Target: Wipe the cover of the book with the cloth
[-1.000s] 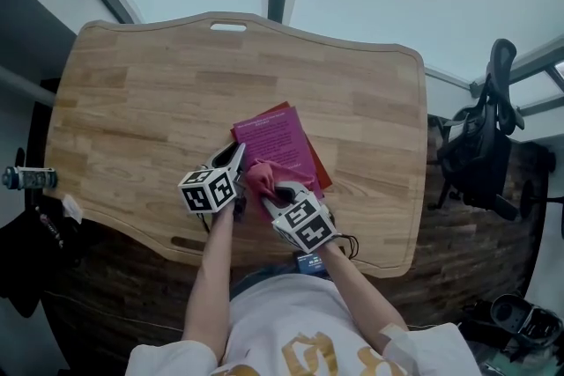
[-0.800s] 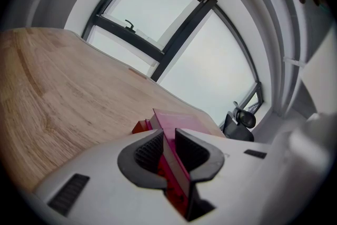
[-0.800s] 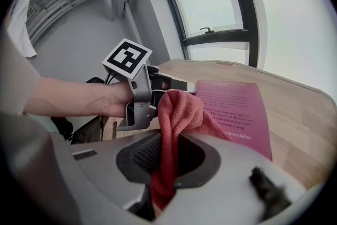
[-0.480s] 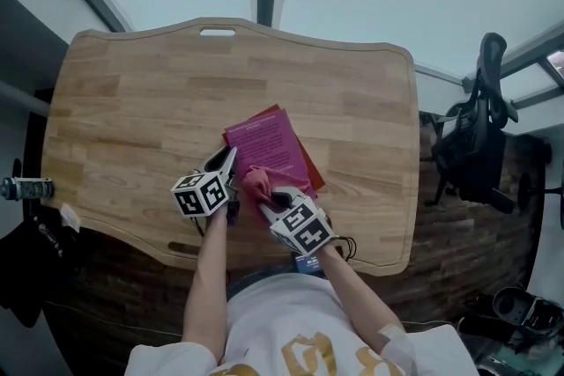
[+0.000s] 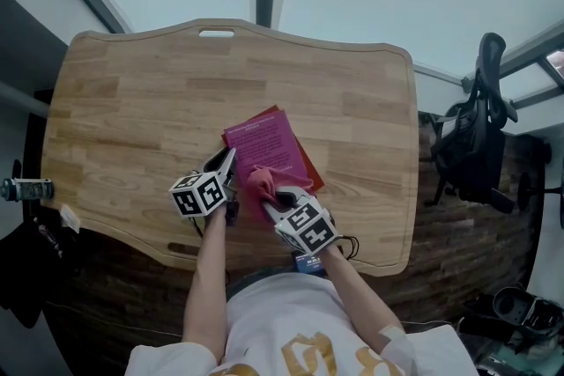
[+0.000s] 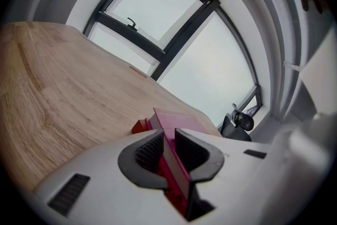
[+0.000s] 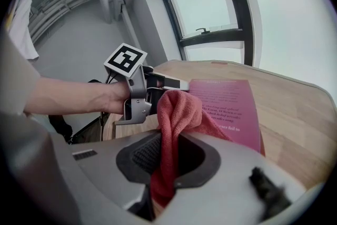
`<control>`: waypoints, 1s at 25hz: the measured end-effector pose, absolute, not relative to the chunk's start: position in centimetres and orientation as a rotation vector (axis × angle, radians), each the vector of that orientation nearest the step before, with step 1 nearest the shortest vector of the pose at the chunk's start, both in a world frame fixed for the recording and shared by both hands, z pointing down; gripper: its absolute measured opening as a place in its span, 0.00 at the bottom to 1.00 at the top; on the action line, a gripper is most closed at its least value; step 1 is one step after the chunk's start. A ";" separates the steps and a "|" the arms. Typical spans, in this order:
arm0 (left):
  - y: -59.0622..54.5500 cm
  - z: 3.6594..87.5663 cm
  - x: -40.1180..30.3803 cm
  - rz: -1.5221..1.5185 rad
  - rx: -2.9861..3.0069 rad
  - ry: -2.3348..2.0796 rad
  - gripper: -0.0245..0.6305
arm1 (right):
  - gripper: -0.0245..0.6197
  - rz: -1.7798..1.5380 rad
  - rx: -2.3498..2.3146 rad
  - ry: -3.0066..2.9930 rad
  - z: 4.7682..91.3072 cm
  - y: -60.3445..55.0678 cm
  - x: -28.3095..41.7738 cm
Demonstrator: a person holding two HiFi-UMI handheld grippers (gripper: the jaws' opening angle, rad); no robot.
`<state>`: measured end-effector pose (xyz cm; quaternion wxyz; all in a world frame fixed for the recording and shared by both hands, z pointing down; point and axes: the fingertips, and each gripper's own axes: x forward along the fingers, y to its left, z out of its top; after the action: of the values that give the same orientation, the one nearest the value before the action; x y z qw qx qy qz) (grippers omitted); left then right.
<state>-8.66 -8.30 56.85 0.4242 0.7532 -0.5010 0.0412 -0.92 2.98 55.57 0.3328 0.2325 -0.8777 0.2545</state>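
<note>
- My right tongs [image 7: 169, 151]: clamped on a bunched, soft salmon-red cloth [image 7: 178, 110]. It is limp and light, and drapes onto the cover's near end.
- My left tongs [image 6: 169, 146]: shut on the near-left edge of a thin magenta paperback book [image 6: 179, 119]. It is light and likely to slide, so the edge is the place to pin it.
- Book lies flat on the pale wooden table [image 5: 132, 101].

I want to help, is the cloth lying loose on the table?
No, the right gripper grips the red cloth between its jaws over the pink book.
</note>
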 end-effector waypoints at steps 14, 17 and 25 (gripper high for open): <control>-8.4 56.8 -8.6 0.169 1.927 -1.265 0.15 | 0.14 0.704 0.712 -2.281 55.7 1.9 2.3; -8.4 56.7 -8.5 0.206 1.952 -1.271 0.15 | 0.14 0.708 0.726 -2.277 55.8 1.8 2.7; -8.3 56.5 -8.4 0.306 2.019 -1.324 0.16 | 0.14 0.715 0.767 -2.268 55.8 1.5 3.8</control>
<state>-8.37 -8.27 56.51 0.3464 0.7782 -0.5104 0.1178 3.85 1.50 55.78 0.3159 0.2912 -0.8612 0.2716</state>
